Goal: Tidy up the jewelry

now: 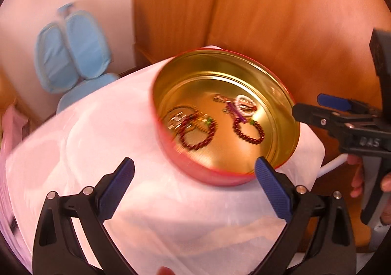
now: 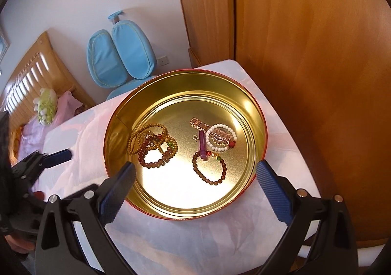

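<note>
A round tin (image 2: 127, 108), gold inside and red outside, stands on a white cloth; it also shows in the left wrist view (image 1: 171, 74). In it lie a dark red bead bracelet (image 2: 209, 170), a purple bar (image 2: 203, 146), a white bead bracelet (image 2: 221, 137) around a rose-gold watch (image 2: 220, 133), and a tangle of tan and red bead strands (image 2: 154, 146). My right gripper (image 2: 195, 185) is open and empty over the tin's near rim. My left gripper (image 1: 194, 181) is open and empty just short of the tin, which is blurred in its view.
The cloth-covered table (image 2: 195, 245) stands against a wooden wardrobe (image 2: 317, 55). A light blue chair (image 2: 122, 55) is behind the table. A bed with a wooden headboard (image 2: 31, 72) lies at the left. The right gripper shows at the right of the left wrist view (image 1: 317, 113).
</note>
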Demonstrator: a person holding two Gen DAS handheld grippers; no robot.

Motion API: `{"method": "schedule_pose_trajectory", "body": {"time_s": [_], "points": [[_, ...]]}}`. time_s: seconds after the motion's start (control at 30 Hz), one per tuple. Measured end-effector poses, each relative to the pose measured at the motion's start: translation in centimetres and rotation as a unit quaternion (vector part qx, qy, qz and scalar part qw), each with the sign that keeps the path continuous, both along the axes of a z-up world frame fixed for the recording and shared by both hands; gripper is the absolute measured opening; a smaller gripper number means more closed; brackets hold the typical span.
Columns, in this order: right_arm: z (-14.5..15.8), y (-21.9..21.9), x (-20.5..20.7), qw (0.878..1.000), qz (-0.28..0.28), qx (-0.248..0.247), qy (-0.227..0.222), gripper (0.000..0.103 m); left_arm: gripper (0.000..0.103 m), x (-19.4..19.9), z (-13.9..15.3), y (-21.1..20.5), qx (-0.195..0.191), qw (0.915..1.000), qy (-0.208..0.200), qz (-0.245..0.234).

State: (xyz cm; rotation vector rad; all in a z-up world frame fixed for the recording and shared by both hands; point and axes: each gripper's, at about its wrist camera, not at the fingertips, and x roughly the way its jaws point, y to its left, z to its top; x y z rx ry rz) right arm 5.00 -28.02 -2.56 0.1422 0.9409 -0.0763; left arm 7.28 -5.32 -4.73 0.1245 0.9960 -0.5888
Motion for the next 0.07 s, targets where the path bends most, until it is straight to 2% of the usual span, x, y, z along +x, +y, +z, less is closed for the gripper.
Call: {"method": "schedule_pose_trajectory", "body": {"time_s": [0.07], "points": [[-0.3, 2.1, -0.2, 0.999, 0.029, 0.003, -0.015, 0.099, 0.096, -2.1, -0.1, 5.1, -0.028, 0.9968, 0.001, 0.075]]}}
